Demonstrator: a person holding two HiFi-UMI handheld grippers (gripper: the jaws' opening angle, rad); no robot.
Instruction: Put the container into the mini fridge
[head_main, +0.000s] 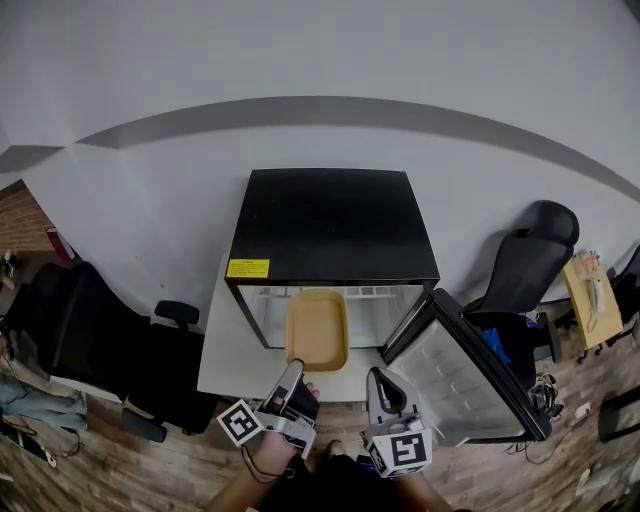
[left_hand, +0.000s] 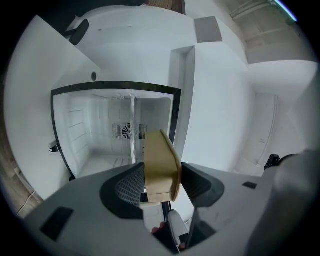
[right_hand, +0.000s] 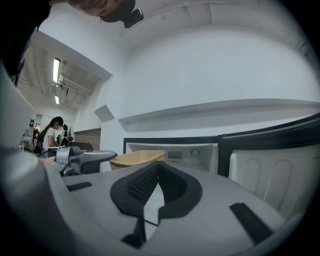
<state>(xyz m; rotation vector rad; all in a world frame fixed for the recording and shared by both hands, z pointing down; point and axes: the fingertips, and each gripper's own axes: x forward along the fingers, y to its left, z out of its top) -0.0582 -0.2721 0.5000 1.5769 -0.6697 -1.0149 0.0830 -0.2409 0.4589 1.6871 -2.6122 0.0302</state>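
Observation:
A tan plastic container (head_main: 318, 331) is held at the mouth of the black mini fridge (head_main: 330, 222), which stands on a white table with its door (head_main: 468, 372) swung open to the right. My left gripper (head_main: 291, 383) is shut on the container's near rim; in the left gripper view the container (left_hand: 161, 167) sits clamped between both pads, seen edge-on before the white fridge interior (left_hand: 110, 132). My right gripper (head_main: 381, 392) hangs shut and empty just right of it. In the right gripper view its pads (right_hand: 172, 184) meet, with the container (right_hand: 137, 158) off to the left.
A white table (head_main: 228, 350) carries the fridge. Black office chairs stand left (head_main: 85, 335) and right (head_main: 530, 255) of it. A small wooden table (head_main: 592, 295) sits at far right. A person (right_hand: 50, 136) stands far off in the right gripper view. The floor is wood.

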